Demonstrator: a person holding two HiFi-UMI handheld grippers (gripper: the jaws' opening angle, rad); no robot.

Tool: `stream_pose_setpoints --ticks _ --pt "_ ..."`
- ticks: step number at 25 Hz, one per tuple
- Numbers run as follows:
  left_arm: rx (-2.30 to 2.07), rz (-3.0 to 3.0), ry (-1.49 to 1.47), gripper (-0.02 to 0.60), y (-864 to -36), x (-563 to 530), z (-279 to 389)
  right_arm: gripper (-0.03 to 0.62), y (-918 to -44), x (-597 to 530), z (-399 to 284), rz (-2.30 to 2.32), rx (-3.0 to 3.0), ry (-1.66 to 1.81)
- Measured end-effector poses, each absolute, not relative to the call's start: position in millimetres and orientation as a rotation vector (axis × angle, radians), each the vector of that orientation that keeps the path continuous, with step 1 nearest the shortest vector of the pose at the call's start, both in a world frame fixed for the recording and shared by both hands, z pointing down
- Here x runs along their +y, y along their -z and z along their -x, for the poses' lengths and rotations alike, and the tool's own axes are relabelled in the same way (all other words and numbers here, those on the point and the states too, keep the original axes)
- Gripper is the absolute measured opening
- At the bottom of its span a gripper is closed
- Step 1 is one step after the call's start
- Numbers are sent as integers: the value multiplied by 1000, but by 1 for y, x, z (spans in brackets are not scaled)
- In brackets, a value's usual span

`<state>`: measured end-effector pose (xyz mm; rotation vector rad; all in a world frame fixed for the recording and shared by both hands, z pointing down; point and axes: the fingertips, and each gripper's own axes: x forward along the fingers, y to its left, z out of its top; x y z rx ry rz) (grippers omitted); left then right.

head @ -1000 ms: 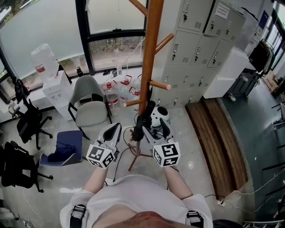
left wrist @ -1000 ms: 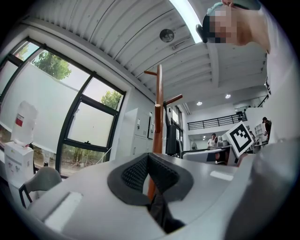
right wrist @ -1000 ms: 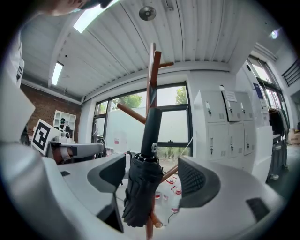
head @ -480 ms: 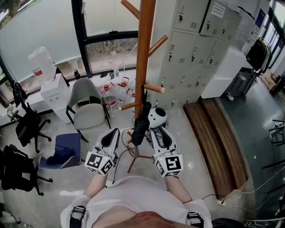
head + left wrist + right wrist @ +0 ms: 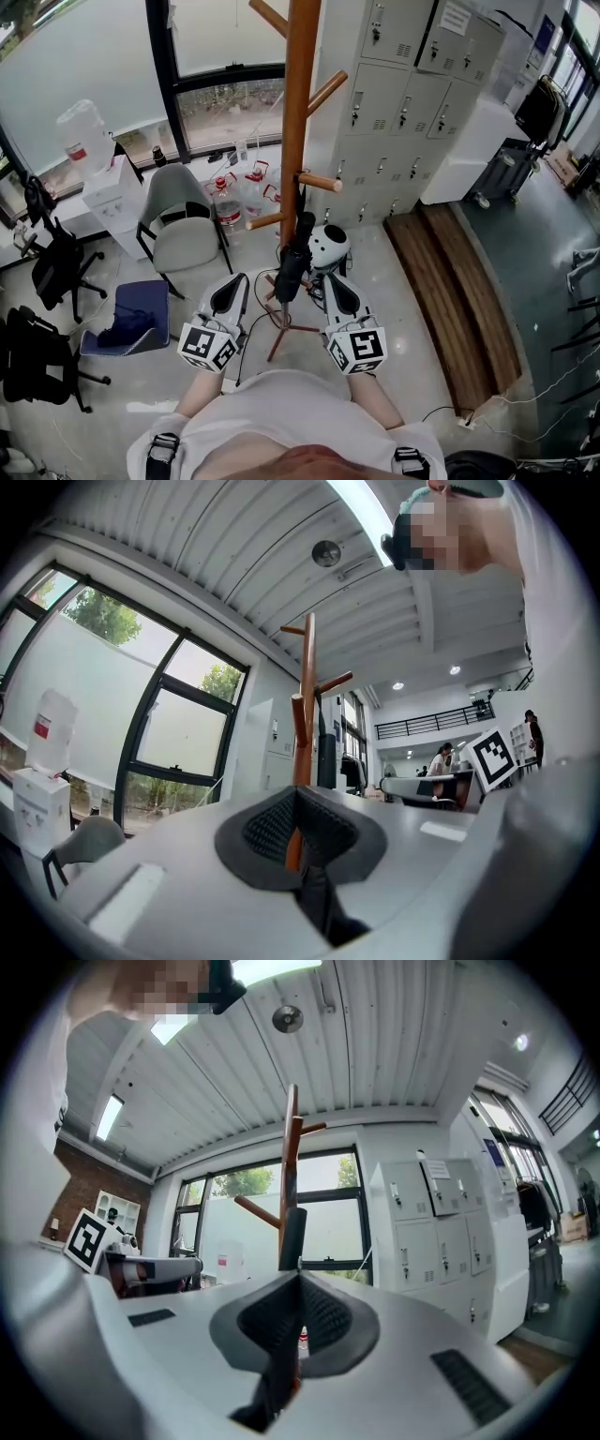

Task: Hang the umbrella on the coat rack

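Note:
The wooden coat rack [image 5: 298,122] stands in the middle of the head view, with pegs at several heights. A folded black umbrella [image 5: 292,261] hangs upright against its pole, just below the low left peg [image 5: 263,222]. My right gripper [image 5: 331,279] is shut and empty, a little short of the umbrella on its right. My left gripper [image 5: 238,278] is shut too, apart from the umbrella on its left. In the right gripper view the umbrella [image 5: 292,1235] rises behind the closed right gripper [image 5: 300,1279]. In the left gripper view the pole [image 5: 307,705] stands beyond the closed left gripper [image 5: 297,794].
A white round object [image 5: 329,246] sits by the rack's foot. A grey chair [image 5: 183,225], a blue seat [image 5: 141,314] and black office chairs [image 5: 52,253] stand to the left. Water bottles [image 5: 232,202] and a dispenser [image 5: 94,169] line the window. Lockers [image 5: 412,94] and a wooden platform [image 5: 459,281] are on the right.
My right gripper's jaws went from wide open by the umbrella to shut, and it drew back a little toward me. The umbrella stayed on the rack. The left gripper barely moved.

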<state>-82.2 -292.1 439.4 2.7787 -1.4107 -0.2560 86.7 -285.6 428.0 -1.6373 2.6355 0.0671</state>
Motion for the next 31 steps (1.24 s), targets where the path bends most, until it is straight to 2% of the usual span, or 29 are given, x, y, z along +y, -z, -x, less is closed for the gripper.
stream_pose_setpoints --ticks 31 --pt "-1398 -2752 243 9 -448 -303 86 8 -443 -298 -82 1615 2663 43"
